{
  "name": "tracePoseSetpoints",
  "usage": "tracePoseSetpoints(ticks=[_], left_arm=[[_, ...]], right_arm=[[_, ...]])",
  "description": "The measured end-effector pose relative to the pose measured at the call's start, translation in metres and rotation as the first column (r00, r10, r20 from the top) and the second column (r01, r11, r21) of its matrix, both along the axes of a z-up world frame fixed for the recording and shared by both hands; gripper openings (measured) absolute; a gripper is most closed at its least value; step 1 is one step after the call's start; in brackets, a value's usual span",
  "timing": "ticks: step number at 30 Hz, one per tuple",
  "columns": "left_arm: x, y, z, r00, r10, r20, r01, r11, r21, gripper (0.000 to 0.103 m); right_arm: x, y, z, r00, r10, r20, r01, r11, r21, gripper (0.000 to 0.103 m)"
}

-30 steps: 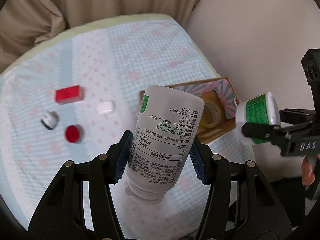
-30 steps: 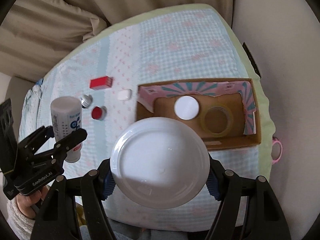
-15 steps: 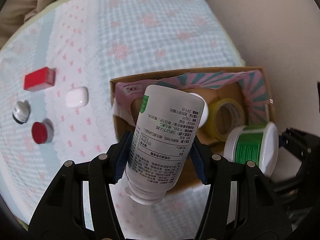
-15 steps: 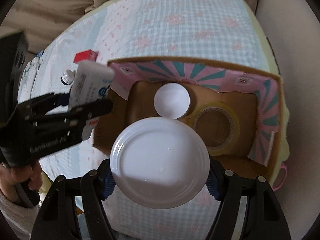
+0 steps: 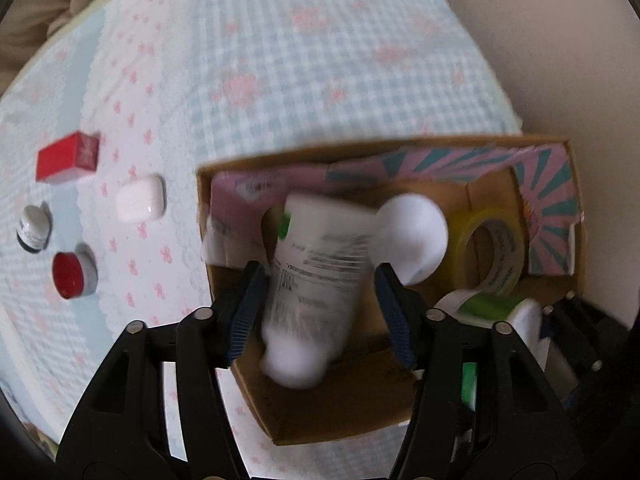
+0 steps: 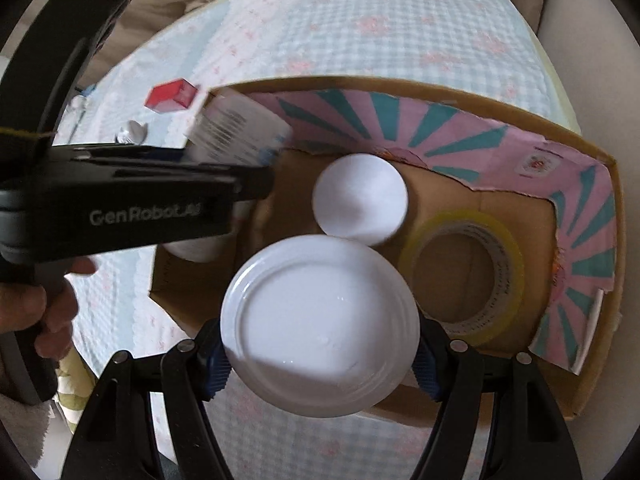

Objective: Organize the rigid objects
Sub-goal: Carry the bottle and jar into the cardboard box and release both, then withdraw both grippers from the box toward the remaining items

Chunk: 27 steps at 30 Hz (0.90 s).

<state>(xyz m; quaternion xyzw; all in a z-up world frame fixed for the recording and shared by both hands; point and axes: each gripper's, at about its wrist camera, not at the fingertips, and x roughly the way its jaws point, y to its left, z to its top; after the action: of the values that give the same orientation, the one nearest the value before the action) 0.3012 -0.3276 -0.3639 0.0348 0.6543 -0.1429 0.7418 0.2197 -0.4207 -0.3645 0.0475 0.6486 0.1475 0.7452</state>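
step: dropping two containers into the cardboard box [image 5: 440, 412]; both grippers are pointing down over it
left gripper [image 5: 316, 312]: jaws have just been opening, now standing spread; the white labelled bottle [image 5: 320, 280] is sitting between the pads with gaps on both sides, motion-blurred, looking like it is falling free into the box's left end
right gripper [image 6: 320, 360]: jaws are pinching the white jar [image 6: 320, 324] by its sides, flat white end facing the camera, hanging over the box's near side
already in box: white round lid [image 6: 360, 200] and yellow tape roll [image 6: 464, 272], side by side
waiting on cloth: red box [image 5: 68, 158], white case [image 5: 140, 198], small dark-capped bottle [image 5: 34, 230], red-topped pot [image 5: 74, 274], all left of the box
next move (judgement): right jaws need spreading once the jar is low enough, aiming at bare floor near the tape roll; left needs lifting clear before going for the cloth items
hard to tell: bottle label is smeared; whether the bottle is touching the box floor, cannot tell; jar body is hidden behind its own end in the right view, only a green-labelled edge showing in the left view
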Motion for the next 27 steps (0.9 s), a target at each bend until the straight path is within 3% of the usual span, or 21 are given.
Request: tracePoseSetpoints(ticks=[1, 2, 3, 10, 20, 27], left_arm=[[0.001, 0.0, 0.004, 1.0, 0.005, 0.009, -0.004, 1.0, -0.011, 0.093], [0.001, 0.0, 0.01, 1.0, 0.006, 0.026, -0.005, 1.0, -0.021, 0.103], [0.001, 0.0, 0.013, 0.999, 0.004, 0.035, -0.003, 1.0, -0.02, 0.103], [-0.001, 0.001, 0.025, 0.998, -0.007, 0.062, 0.007, 1.0, -0.003, 0.103], [-0.01, 0.008, 0.036, 0.997, 0.0, 0.08, 0.001, 1.0, -0.016, 0.103], [-0.02, 0.026, 0.056, 0.99, 0.028, 0.139, -0.029, 1.0, 0.007, 0.103]], right_arm=[[-0.001, 0.0, 0.0, 1.0, -0.007, 0.009, 0.007, 1.0, 0.011, 0.078], [-0.003, -0.002, 0.001, 1.0, -0.017, 0.021, 0.016, 1.0, 0.025, 0.088], [-0.006, -0.003, 0.003, 0.999, -0.024, 0.036, 0.023, 0.999, 0.027, 0.103], [-0.017, -0.006, 0.008, 0.997, -0.022, 0.077, 0.021, 1.0, 0.016, 0.103], [-0.02, -0.009, 0.016, 0.997, -0.042, 0.071, 0.043, 0.999, -0.02, 0.103], [-0.02, -0.015, 0.025, 0.995, -0.079, 0.062, 0.081, 0.996, -0.032, 0.103]])
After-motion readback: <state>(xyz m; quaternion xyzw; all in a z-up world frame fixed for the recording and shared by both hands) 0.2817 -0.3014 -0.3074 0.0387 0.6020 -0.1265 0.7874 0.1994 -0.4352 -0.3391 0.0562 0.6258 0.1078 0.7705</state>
